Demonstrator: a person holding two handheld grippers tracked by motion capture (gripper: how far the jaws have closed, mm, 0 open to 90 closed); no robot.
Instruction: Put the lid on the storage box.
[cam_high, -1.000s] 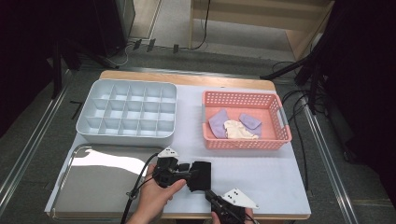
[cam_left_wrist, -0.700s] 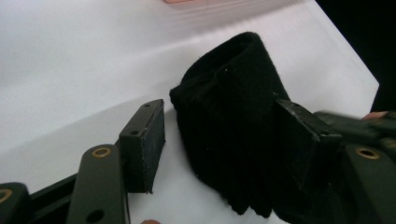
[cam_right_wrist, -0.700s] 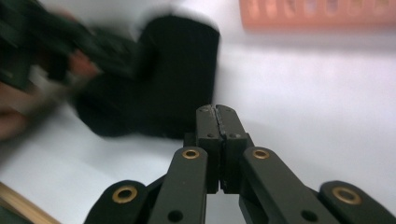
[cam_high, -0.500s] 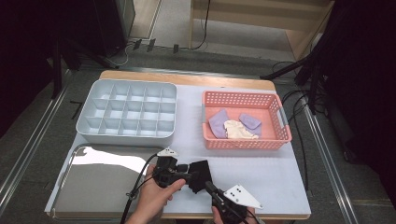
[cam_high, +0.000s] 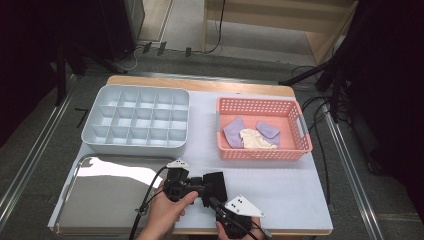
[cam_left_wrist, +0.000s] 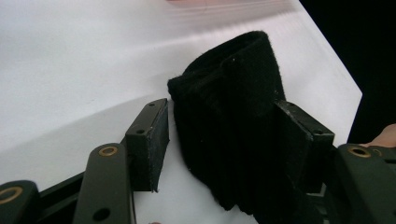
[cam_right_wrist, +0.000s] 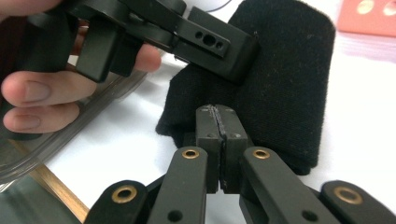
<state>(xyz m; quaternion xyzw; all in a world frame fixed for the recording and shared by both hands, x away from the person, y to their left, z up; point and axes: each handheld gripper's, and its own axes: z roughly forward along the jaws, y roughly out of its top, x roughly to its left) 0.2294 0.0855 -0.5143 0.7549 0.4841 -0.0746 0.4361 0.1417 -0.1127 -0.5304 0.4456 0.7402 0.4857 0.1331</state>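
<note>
Near the front edge of the desk, beside the shiny tray, a black cloth stands folded and pushed up, likely so it can be folded or lifted. The left claw is partly open, with one jaw against the cloth's side. The right claw is pressed tight together and seems to pinch the cloth's near edge.

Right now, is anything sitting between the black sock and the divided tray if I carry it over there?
Nothing visible blocks it. The black sock lies at the near edge of the table between both tongs, and the white tabletop is bare from there to the divided tray. The metal tray lies to the left, the pink basket to the right.
</note>
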